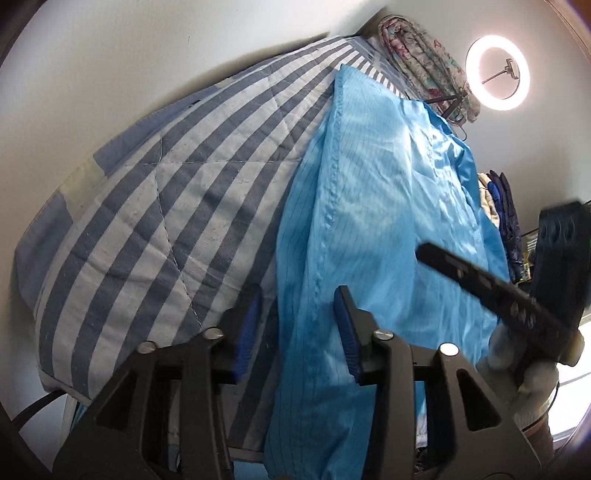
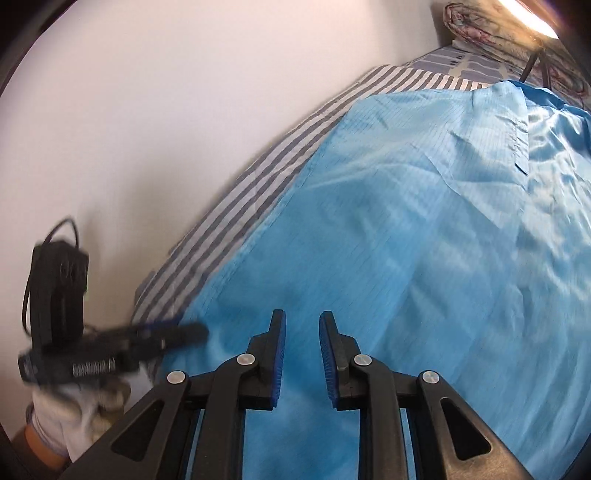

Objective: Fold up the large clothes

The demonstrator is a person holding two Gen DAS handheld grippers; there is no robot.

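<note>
A large light-blue garment lies spread along a bed, and its near end hangs over the bed's edge. My left gripper hovers over the garment's left hem. Its blue pads stand apart, the cloth running below the gap with neither pad pressing on it. My right gripper is over the garment's near end, jaws a narrow gap apart, with flat cloth showing through. Each gripper also shows in the other's view: the right gripper held by a gloved hand, the left gripper blurred at the garment's edge.
A blue-and-white striped quilt covers the bed, which stands against a white wall. A floral bundle lies at the far end. A lit ring light stands beside it, and a pile of dark clothes is to the right.
</note>
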